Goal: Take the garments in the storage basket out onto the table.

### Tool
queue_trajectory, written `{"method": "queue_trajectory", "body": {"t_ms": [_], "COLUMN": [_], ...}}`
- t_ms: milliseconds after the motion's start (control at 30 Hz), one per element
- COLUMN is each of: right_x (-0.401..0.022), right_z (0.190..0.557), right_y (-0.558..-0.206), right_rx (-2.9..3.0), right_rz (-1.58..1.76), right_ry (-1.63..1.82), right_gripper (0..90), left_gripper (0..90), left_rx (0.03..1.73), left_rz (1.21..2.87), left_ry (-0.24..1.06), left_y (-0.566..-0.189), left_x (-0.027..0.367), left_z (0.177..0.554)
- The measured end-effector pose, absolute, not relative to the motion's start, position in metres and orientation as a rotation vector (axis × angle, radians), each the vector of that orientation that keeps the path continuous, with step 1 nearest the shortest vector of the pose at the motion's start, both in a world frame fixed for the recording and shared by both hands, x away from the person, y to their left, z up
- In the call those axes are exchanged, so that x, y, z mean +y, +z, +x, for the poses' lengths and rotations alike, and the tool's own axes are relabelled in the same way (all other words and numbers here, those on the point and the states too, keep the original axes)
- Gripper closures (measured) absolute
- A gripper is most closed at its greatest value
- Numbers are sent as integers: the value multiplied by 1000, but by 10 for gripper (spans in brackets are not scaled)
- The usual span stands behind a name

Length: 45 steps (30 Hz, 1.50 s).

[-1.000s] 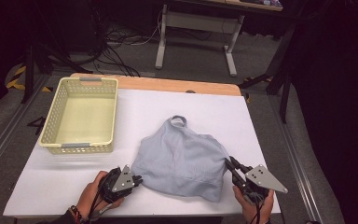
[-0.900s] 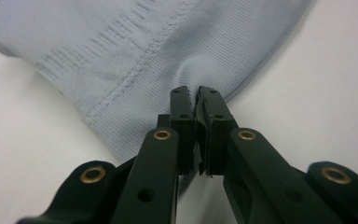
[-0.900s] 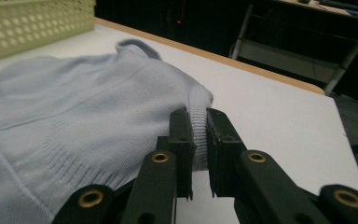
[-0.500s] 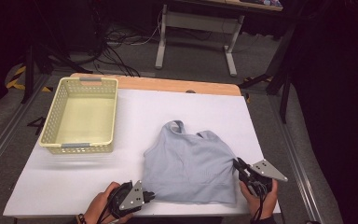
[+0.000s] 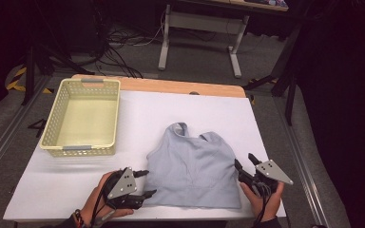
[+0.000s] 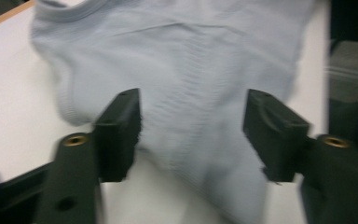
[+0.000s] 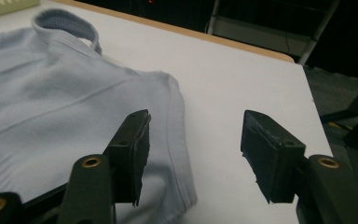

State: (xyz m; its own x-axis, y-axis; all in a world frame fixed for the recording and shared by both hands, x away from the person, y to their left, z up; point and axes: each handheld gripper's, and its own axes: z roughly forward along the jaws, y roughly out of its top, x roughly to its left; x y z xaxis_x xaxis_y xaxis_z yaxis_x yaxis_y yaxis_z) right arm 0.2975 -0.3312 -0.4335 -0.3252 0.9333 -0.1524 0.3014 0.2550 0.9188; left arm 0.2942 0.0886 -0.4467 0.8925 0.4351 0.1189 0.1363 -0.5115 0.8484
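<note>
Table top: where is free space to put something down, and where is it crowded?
The table is bare between the basket and the top, and beyond the top to the far edge. The near edge is crowded: the left gripper and right gripper flank the top.

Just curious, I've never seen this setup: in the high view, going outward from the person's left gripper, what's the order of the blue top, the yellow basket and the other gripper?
From the left gripper:
1. Pale blue knit tank top, right beside it.
2. Yellow plastic basket, behind, far-left.
3. Right gripper, across the top.
</note>
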Motion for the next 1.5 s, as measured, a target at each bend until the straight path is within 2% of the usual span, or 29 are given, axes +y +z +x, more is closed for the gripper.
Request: {"method": "queue_trajectory", "body": {"t_ms": [67,133,233,367,467,633,733,833,867,900,933,967,1067,1233,1367,1500], "right_x": [-327,-323,-318,-310,-302,-289,-289,-281,-281,-280,-280,-280,-280,-285,-292,-289], "right_z": [305,316,336,373,401,431,432,430,430,429,427,427,422,405,391,385], "right_y": [-429,-423,-412,-400,-398,-421,-429,-440,-440,-442,-443,-443,-440,-423,-411,-411], "right_rx": [1825,1858,1898,1976,2015,2158,2203,2299,2299,2318,2319,2319,2293,2113,1964,1943], "right_rz": [1113,1097,1089,1096,1151,1238,1261,1229,1229,1206,1188,1188,1160,1084,1084,1110], "right_ry": [1105,1106,1134,1128,1126,1011,1016,956,956,957,969,969,992,1110,1223,1214], "right_gripper": [401,404,409,409,402,362,420,595,595,637,724,724,803,814,795,753], "left_gripper": [276,266,284,375,412,412,479,659,717,717,784,784,800,805,804,802], "left_rx": [432,452,486,501,542,599,585,569,569,564,558,548,535,504,484,456], "left_rz": [2102,2105,2122,2126,2164,2207,2223,2232,2232,2230,2234,2239,2246,2190,2144,2164], "left_ry": [405,405,433,494,449,319,283,216,216,222,242,264,298,356,404,395], "left_y": [-447,-447,-449,-455,-462,-471,-472,-471,-471,-472,-472,-471,-469,-449,-429,-424], "left_x": [87,83,75,66,61,60,62,62,62,61,60,59,58,69,78,81], "left_z": [304,316,334,349,361,374,375,373,373,371,369,367,363,350,339,333]}}
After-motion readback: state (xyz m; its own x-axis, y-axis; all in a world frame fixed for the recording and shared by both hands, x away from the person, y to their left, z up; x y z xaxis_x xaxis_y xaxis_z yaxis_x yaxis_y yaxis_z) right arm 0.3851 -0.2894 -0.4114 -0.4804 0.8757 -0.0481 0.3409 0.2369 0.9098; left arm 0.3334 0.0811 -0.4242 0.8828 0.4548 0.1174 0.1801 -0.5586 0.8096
